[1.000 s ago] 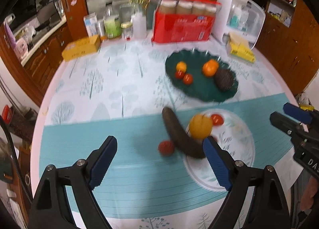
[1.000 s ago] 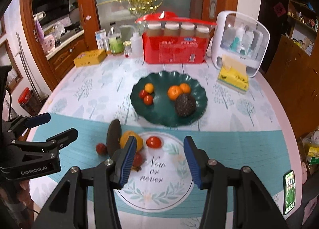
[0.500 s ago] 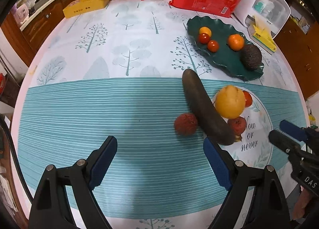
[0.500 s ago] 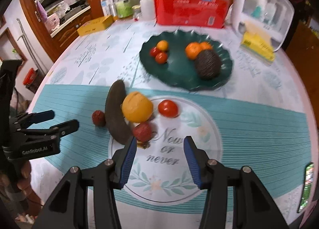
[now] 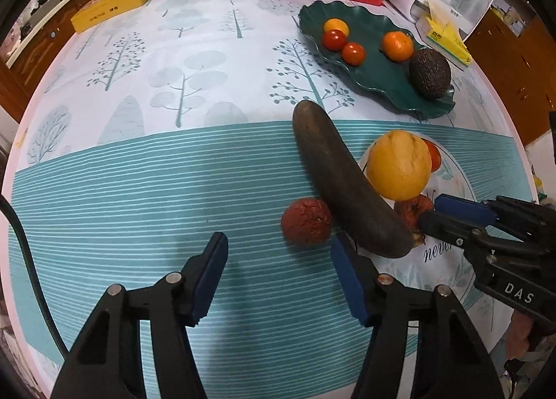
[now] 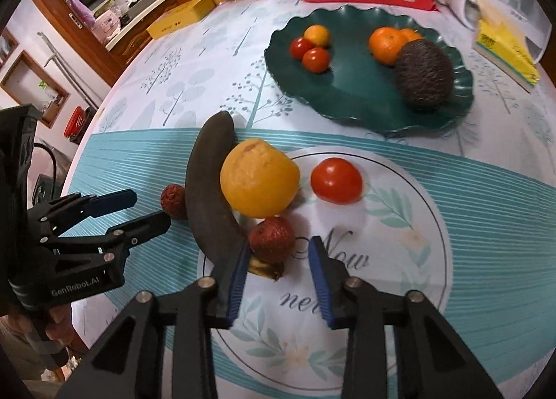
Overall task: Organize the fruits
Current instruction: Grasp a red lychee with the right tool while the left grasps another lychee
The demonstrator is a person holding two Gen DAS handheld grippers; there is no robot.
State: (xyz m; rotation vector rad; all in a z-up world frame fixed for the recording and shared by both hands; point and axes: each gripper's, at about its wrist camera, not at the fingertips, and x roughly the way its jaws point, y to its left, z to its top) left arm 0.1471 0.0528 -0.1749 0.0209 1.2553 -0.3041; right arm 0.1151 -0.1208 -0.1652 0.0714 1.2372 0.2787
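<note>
On your left, your left gripper (image 5: 278,281) hangs wide open and empty just short of a lychee (image 5: 306,222), which lies beside the blackened banana (image 5: 344,183). These loose fruits crowd the placemat (image 6: 399,294), apparently waiting to join the sorted ones on the green plate (image 6: 347,93). Past the banana sit an orange (image 6: 260,177) and a tomato (image 6: 336,180). Your right gripper (image 6: 278,277) is spread, holding nothing, its jaws flanking a second lychee (image 6: 271,235); the left pad (image 6: 238,281) looks to be touching the banana's end.
</note>
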